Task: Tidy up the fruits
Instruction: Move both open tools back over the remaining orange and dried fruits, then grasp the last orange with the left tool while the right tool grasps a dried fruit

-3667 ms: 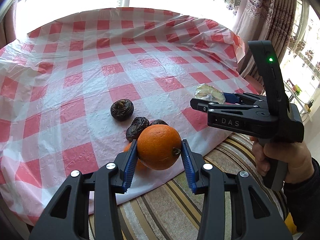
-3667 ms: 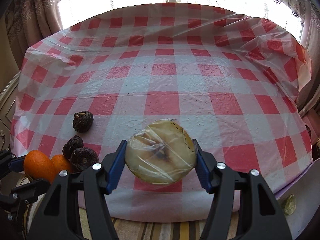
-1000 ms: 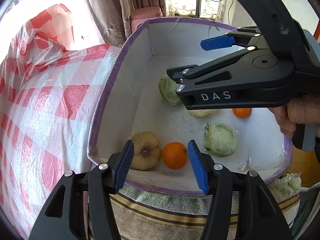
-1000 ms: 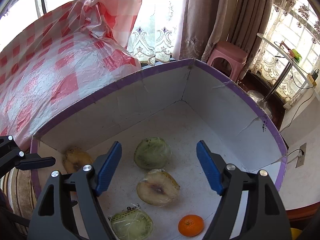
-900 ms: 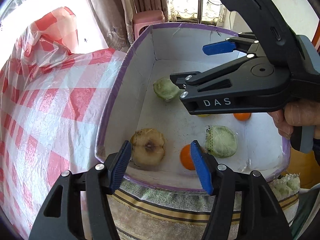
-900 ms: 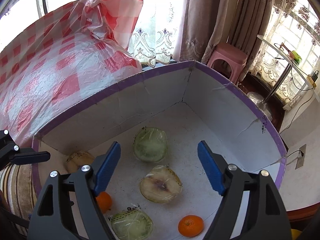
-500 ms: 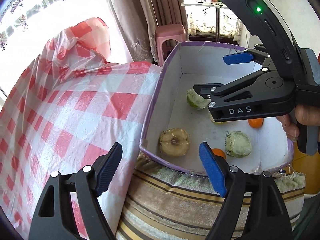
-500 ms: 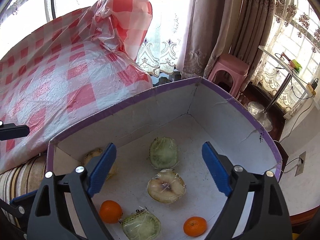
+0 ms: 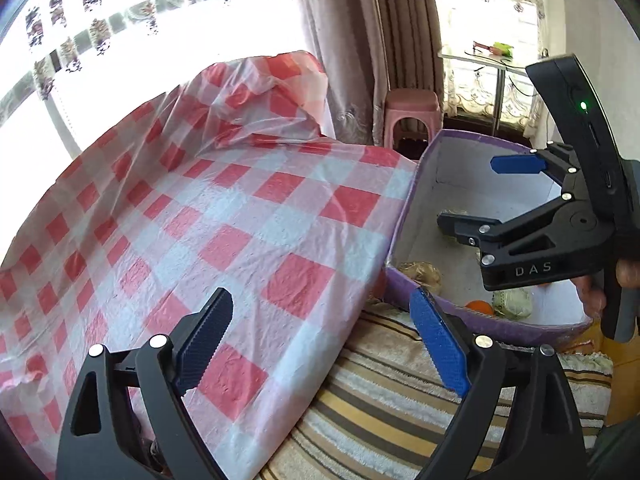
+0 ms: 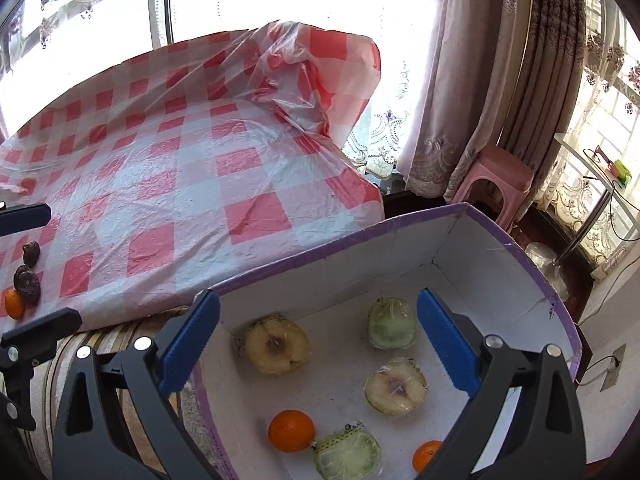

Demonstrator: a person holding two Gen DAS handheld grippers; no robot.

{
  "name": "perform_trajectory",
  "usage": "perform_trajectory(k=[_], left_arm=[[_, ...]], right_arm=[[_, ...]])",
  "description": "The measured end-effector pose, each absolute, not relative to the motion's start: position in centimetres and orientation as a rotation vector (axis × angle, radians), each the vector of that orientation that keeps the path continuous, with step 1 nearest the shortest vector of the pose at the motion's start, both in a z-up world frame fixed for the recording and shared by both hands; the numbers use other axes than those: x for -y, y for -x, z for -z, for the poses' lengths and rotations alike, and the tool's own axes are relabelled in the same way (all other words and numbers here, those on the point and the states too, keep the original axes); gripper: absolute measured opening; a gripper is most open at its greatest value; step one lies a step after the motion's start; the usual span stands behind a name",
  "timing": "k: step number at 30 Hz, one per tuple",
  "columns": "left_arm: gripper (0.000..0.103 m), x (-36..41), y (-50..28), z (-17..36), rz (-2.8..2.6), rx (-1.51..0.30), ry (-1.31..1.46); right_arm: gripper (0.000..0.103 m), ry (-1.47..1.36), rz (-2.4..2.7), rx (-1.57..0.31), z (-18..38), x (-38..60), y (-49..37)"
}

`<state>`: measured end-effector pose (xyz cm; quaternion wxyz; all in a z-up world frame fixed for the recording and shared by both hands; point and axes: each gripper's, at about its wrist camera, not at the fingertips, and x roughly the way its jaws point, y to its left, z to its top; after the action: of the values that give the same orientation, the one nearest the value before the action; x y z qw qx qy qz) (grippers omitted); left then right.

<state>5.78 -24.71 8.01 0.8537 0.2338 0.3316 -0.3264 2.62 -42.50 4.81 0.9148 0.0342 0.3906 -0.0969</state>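
Right wrist view shows our right gripper (image 10: 318, 344) spread wide with nothing between its pads, its jaws having just been opening, hanging over the purple-rimmed box (image 10: 532, 268) where the fruit we have sorted lies: a bare apple half (image 10: 277, 349), a wrapped apple half (image 10: 395, 386), two wrapped green halves (image 10: 392, 323) and two oranges (image 10: 291, 430). Our left gripper (image 9: 320, 340) is likewise wide and empty, its jaws also just having been opening, and in its own view it looks across the checked desk (image 9: 224, 216) with the box off to its right. What is left to collect sits well apart from both grippers, at the far left in the right wrist view: one small orange (image 10: 14, 303) touching a dark dried fruit (image 10: 27, 283), with another dried fruit (image 10: 31, 253) just beyond. We judge the step in hand to be the return for these. To do it well we should keep the jaws wide, come down over one piece at a time, and close gently on the orange without dragging its neighbour or snagging the crinkled plastic cover.
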Motion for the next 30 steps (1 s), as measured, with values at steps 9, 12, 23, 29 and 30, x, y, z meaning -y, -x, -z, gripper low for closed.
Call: perform_trajectory(k=[9, 12, 23, 29, 30], left_arm=[[0.088, 15.9, -5.3, -8.7, 0.504, -0.645, -0.318], [0.088, 11.9, -5.3, -8.8, 0.446, -0.668, -0.223], [0.086, 0.4, -3.6, -4.8, 0.353, -0.842, 0.120], [0.073, -0.5, -4.2, -2.6, 0.338, -0.911, 0.170], [0.073, -0.5, -4.3, -2.6, 0.332, -0.911, 0.168]], right_arm=[[0.101, -0.093, 0.163, -0.771, -5.2, 38.2, -3.6], [0.101, -0.102, 0.115, -0.774, -5.0, 36.9, -4.0], [0.101, -0.111, -0.147, -0.788, -4.8, 30.9, -5.6], [0.101, -0.038, -0.261, -0.822, -4.1, 26.2, -7.0], [0.101, -0.032, -0.278, -0.828, -4.0, 25.6, -7.2]])
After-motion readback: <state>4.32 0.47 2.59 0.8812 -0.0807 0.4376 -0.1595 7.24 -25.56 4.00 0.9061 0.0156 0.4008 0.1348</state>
